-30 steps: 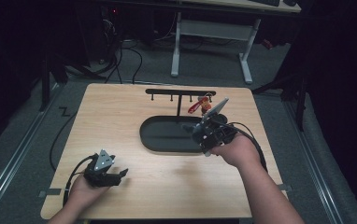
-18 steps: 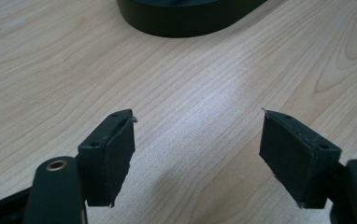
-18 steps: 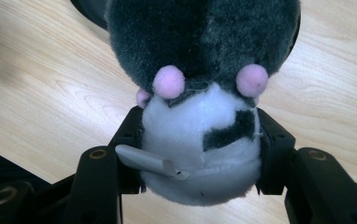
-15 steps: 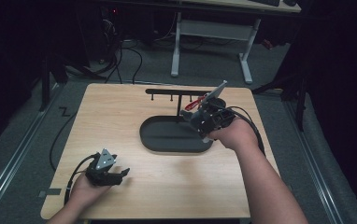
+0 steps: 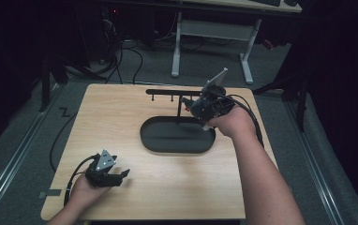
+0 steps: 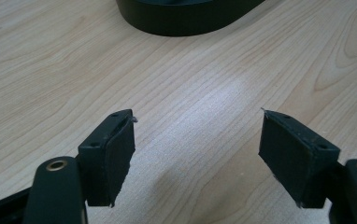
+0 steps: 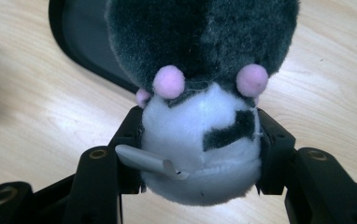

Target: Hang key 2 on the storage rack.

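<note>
My right gripper (image 5: 197, 107) is shut on a plush toy (image 7: 200, 135) with dark grey fur, a white part with a black patch, and small pink pom-poms. A grey tag (image 7: 151, 162) sticks out of it by the left jaw. The hand holds it above the far right end of a black oval tray (image 5: 177, 146), close to a black hook rack (image 5: 165, 92). My left gripper (image 5: 116, 176) rests on the table at the near left, its jaws open with bare wood between its pads (image 6: 113, 154).
The tray's wall (image 6: 186, 21) lies ahead of the left gripper. A cable (image 5: 254, 122) trails from the right gripper over the table's right side. A white desk frame (image 5: 212, 33) stands on the floor beyond the far edge.
My right hand has lifted the plush toy and carried it away from over the tray's right end towards the hook rack. The left gripper has stayed where it was.
</note>
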Motion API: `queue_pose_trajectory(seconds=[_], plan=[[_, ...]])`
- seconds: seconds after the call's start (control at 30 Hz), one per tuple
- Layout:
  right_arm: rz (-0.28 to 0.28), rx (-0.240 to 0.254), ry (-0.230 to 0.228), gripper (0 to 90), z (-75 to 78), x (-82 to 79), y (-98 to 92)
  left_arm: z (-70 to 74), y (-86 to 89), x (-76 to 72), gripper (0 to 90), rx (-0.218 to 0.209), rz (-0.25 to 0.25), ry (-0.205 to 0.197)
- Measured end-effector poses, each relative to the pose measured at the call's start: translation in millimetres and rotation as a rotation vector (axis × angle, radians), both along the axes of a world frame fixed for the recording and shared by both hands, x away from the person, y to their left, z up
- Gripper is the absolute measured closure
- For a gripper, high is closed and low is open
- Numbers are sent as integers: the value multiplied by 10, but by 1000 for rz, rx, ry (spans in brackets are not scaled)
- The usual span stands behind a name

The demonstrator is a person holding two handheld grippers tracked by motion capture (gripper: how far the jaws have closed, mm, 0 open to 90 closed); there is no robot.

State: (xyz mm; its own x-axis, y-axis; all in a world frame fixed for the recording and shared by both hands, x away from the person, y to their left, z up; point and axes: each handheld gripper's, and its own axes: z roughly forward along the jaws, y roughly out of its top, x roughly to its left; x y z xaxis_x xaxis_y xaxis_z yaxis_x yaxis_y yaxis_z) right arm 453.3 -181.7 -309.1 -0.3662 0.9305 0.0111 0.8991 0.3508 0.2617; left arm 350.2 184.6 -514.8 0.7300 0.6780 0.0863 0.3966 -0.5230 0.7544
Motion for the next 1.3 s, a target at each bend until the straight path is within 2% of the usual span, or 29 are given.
queue_pose_trajectory(seconds=[0.13, 0.17, 0.4, 0.8, 1.1, 1.23, 1.3], plan=[[-32, -15, -6, 478, -30, 64, -20, -3, -5, -3, 274, 1, -4, 2], [-26, -19, -5, 478, -51, 76, -28, 0, -7, -4, 275, -2, -3, 1], [-22, -34, 42, 478, -308, 91, -25, -2, -6, -3, 277, -2, -5, 3], [-19, -23, 46, 474, -664, 169, 32, -4, -18, -6, 280, 3, -10, 3], [-23, -4, 37, 464, -765, 219, 62, -3, -29, -7, 284, 7, -14, 3], [-24, -14, 32, 350, -806, 243, 93, -4, -16, -6, 284, 4, -12, 3], [-28, -15, 28, 330, -812, 246, 95, 0, -14, -7, 285, 2, -12, 3]])
